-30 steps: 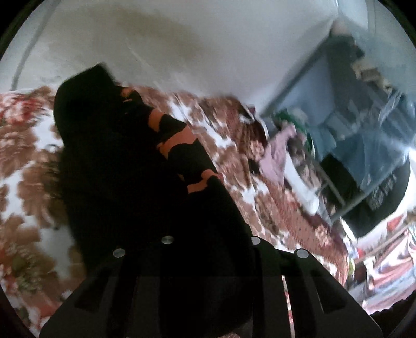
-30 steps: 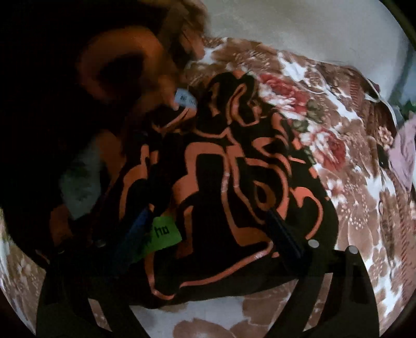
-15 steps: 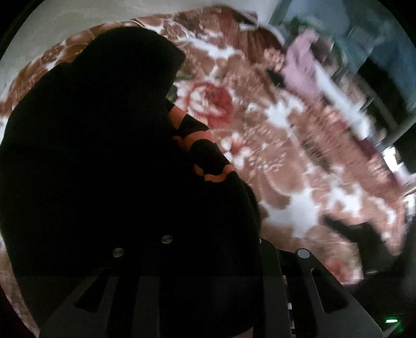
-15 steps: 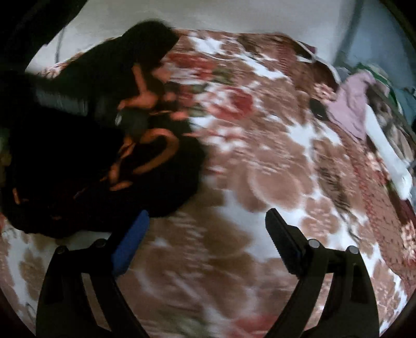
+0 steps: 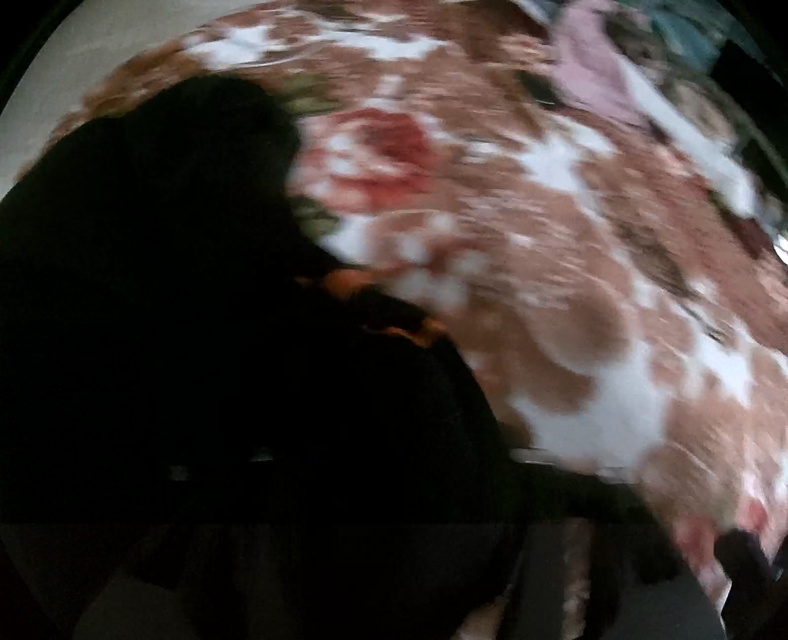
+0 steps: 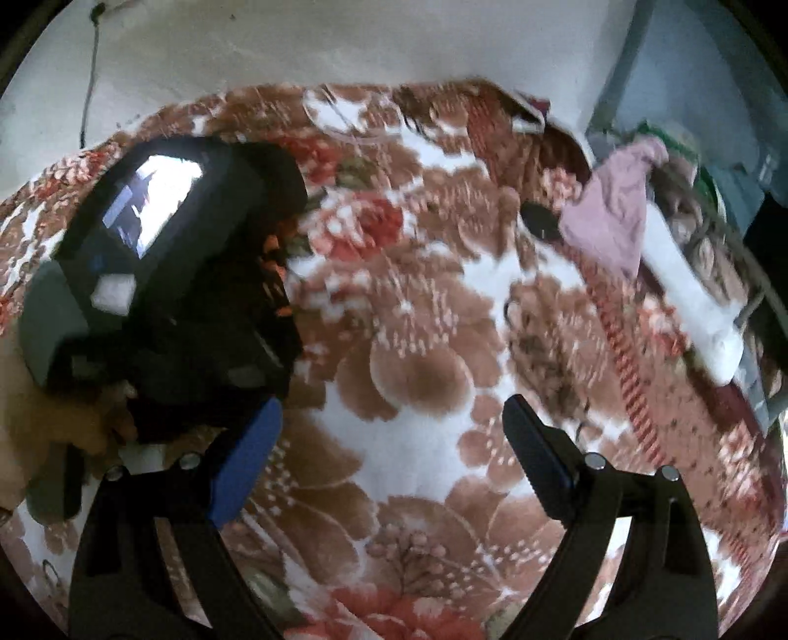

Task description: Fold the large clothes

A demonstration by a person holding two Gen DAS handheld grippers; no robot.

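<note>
Left wrist view is motion-blurred and mostly dark. The black garment with orange stripes (image 5: pixel 207 275) fills the left and centre of it, heaped on the floral blanket (image 5: pixel 566 275). A sliver of orange print shows at the heap's right edge. The left gripper (image 5: pixel 394 566) is lost in that dark mass; its fingers can't be picked out. Its jaws are opening; cloth lies right in front of them, but whether any is still pinched, can't tell.

Right wrist view, left to right:
- Left gripper body, black with a lit screen, sits at the left edge over the same garment (image 6: pixel 276 275), pointing steeply down. Only a narrow strip of black-and-orange cloth shows beside it.
- A hand (image 6: pixel 54 423) holds that gripper from below, partly cut by the frame edge.
- Right gripper (image 6: pixel 394 423) hangs spread wide, nothing between the jaws. Blue pad (image 6: pixel 246 463) on one finger, black pad on the other. Bare blanket under it, garment off to its left and apart.
- Far right: pink cloth (image 6: pixel 615 211) bunched at the blanket's edge, a small black object (image 6: pixel 539 221) just left of it, a white roll (image 6: pixel 689 295) below it.
- Pale wall (image 6: pixel 344 44) behind the blanket.
</note>
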